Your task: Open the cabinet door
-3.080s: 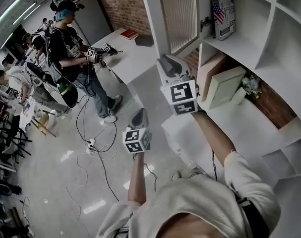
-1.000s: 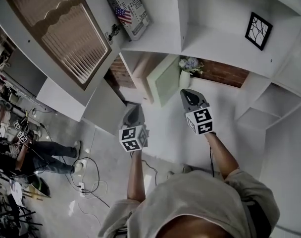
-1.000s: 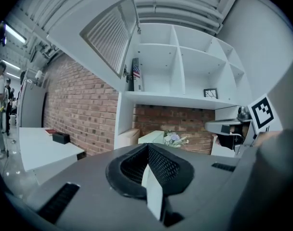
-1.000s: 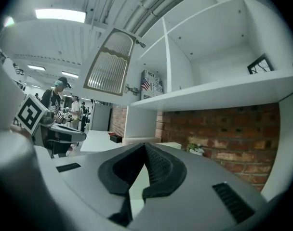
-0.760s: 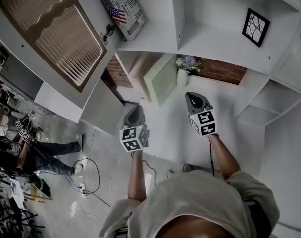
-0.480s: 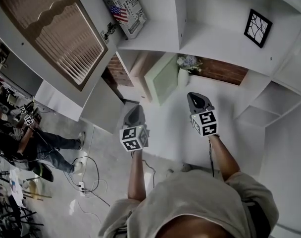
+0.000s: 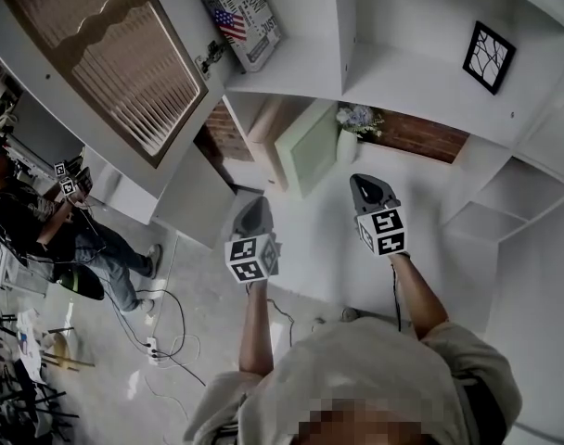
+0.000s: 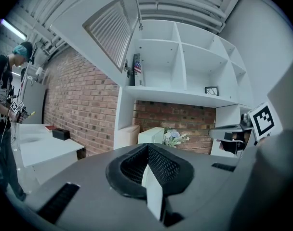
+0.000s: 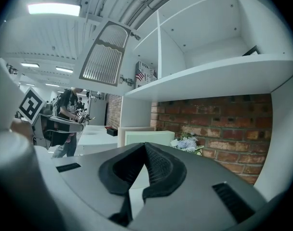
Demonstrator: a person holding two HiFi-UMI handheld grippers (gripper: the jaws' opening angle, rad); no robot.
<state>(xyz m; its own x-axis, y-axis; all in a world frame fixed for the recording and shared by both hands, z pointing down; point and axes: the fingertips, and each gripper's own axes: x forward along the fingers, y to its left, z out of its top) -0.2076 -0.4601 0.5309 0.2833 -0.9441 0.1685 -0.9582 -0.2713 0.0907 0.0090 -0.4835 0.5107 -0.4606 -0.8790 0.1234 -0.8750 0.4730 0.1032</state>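
Overhead: cabinet door (image 7: 106,54) open; flag sign (image 7: 243,19) lettering unreadable.

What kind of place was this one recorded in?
Probably an indoor lab or studio staged like a living room: white wall shelves with an open cabinet door against a brick wall, while another person stands near loose floor cables.

Light was even and cool, and a ceiling lamp (image 9: 54,8) glared. Gripper views bulged, corners black — the cabinet door (image 7: 115,54) looked sharp, colours pale.
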